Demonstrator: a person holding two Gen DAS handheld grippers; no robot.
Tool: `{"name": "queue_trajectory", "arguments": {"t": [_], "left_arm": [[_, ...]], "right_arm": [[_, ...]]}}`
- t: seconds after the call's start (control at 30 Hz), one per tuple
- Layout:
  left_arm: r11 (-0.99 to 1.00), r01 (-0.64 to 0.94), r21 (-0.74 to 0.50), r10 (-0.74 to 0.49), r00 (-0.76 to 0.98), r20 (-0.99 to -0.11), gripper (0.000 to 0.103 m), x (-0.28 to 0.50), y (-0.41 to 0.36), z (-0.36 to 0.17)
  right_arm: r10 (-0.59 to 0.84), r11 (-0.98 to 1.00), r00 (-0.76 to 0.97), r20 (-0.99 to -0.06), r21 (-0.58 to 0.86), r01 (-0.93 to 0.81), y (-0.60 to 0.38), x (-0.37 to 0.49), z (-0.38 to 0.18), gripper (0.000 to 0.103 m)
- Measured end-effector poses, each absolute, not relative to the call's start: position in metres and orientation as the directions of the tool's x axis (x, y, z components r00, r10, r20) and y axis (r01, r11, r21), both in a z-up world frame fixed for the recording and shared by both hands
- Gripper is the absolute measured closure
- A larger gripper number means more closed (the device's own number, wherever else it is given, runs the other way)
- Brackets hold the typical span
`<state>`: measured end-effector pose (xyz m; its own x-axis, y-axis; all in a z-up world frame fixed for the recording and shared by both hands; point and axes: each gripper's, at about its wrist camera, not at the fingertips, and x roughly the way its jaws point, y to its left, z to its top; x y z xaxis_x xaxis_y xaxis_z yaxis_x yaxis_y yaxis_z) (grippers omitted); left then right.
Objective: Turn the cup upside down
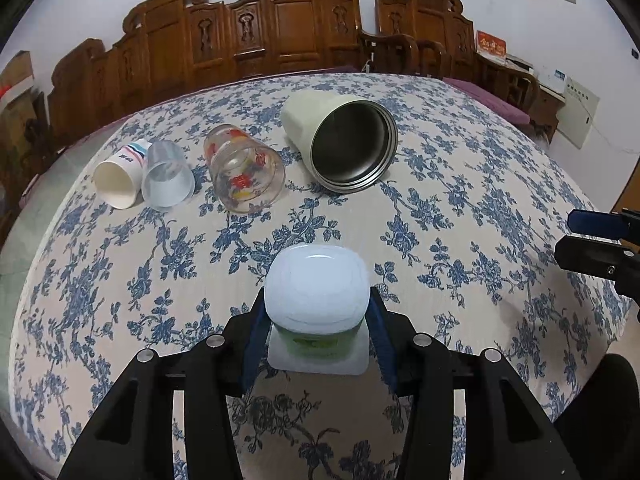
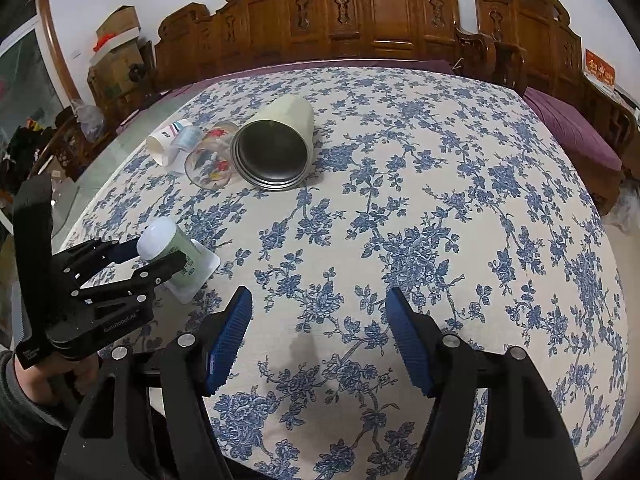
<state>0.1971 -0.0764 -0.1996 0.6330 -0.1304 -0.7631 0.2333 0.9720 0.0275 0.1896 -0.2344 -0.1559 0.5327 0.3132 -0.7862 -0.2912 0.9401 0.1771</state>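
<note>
A white plastic cup with a green label (image 1: pixel 317 304) stands upside down on the floral tablecloth, its wide square rim flat on the cloth. My left gripper (image 1: pixel 318 340) has its blue pads on both sides of the cup, shut on it. The cup also shows in the right wrist view (image 2: pixel 172 254), between the left gripper's fingers (image 2: pixel 160 266). My right gripper (image 2: pixel 318 344) is open and empty above the cloth near the front, to the right of the cup; its fingers show at the right edge of the left wrist view (image 1: pixel 600 240).
Several cups lie on their sides further back: a paper cup (image 1: pixel 120 178), a clear plastic cup (image 1: pixel 167 180), a printed glass (image 1: pixel 244 170) and a large cream steel tumbler (image 1: pixel 344 144). Carved wooden chairs (image 1: pixel 280 24) stand behind the table (image 2: pixel 440 200).
</note>
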Motion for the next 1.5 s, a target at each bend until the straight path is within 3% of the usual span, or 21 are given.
{"name": "queue_trajectory", "arguments": {"t": [0.07, 0.3, 0.47, 0.57, 0.63, 0.77, 0.83, 0.93, 1.5], "left_arm": [[0.973, 0.23, 0.026, -0.129, 0.634, -0.763, 0.048, 0.195, -0.074, -0.196], [0.976, 0.216, 0.033, -0.121, 0.657, -0.744, 0.037, 0.177, -0.059, -0.173], [0.979, 0.2, 0.03, -0.115, 0.669, -0.734, 0.015, 0.157, -0.044, -0.15], [0.982, 0.186, 0.038, -0.1, 0.68, -0.726, 0.009, 0.142, -0.036, -0.137], [0.983, 0.177, 0.045, -0.09, 0.686, -0.722, 0.008, 0.133, -0.031, -0.13], [0.987, 0.15, 0.052, -0.067, 0.689, -0.721, 0.008, 0.113, -0.02, -0.114], [0.988, 0.145, 0.045, -0.069, 0.692, -0.719, 0.008, 0.104, -0.016, -0.108], [0.99, 0.135, 0.044, -0.065, 0.703, -0.708, 0.008, 0.089, -0.011, -0.1], [0.997, 0.06, 0.052, -0.024, 0.849, -0.527, 0.008, 0.008, -0.002, -0.026]], "right_arm": [[0.315, 0.94, 0.536, -0.783, 0.177, -0.293, -0.233, 0.188, -0.153, 0.032], [0.32, 0.941, 0.571, -0.756, 0.181, -0.287, -0.226, 0.175, -0.135, 0.032], [0.329, 0.94, 0.609, -0.722, 0.189, -0.284, -0.217, 0.157, -0.115, 0.032], [0.336, 0.938, 0.624, -0.705, 0.194, -0.286, -0.21, 0.146, -0.106, 0.031], [0.338, 0.939, 0.639, -0.691, 0.197, -0.283, -0.207, 0.136, -0.101, 0.018], [0.33, 0.942, 0.66, -0.675, 0.192, -0.276, -0.2, 0.12, -0.093, 0.015], [0.33, 0.943, 0.67, -0.665, 0.195, -0.271, -0.198, 0.11, -0.088, 0.006], [0.326, 0.945, 0.692, -0.644, 0.194, -0.264, -0.196, 0.096, -0.081, 0.003], [0.31, 0.951, 0.854, -0.417, 0.15, -0.272, -0.193, 0.008, -0.007, 0.003]]}}
